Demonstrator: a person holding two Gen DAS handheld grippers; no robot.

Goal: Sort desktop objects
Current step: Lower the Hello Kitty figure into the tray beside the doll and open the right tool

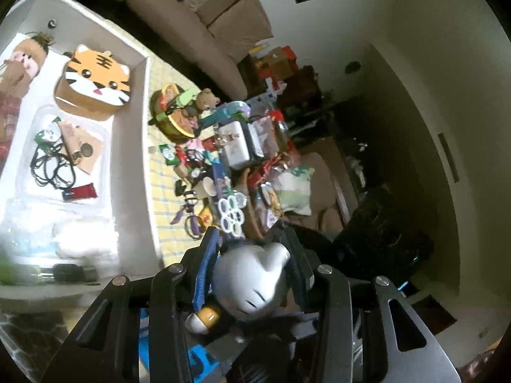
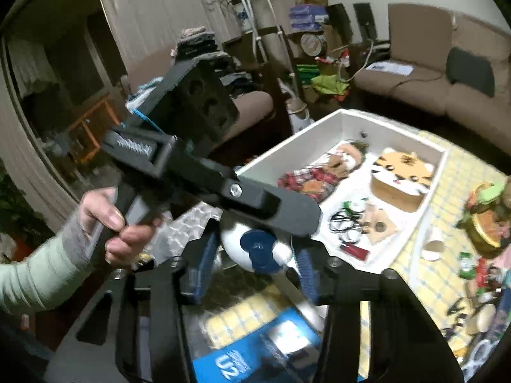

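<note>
A white toy figure [image 1: 252, 287] with a big gloved hand and an orange foot sits between the blue pads of my left gripper [image 1: 252, 258], which is shut on it. In the right wrist view the same toy [image 2: 258, 249] shows white and dark blue, held out under the left tool's black body [image 2: 198, 169]. My right gripper [image 2: 255, 265] brackets it from below, pads against its sides. A person's hand [image 2: 111, 220] in a pale sleeve grips the left tool's handle.
A white storage box [image 1: 145, 111] [image 2: 338, 118] holds a tiger-faced box [image 1: 95, 79] [image 2: 402, 172], a doll [image 2: 322, 172] and black cords [image 1: 51, 166]. Small items clutter the yellow checked cloth [image 1: 163, 198]. A blue carton [image 2: 255, 354] lies below; a brown sofa [image 2: 415, 83] stands behind.
</note>
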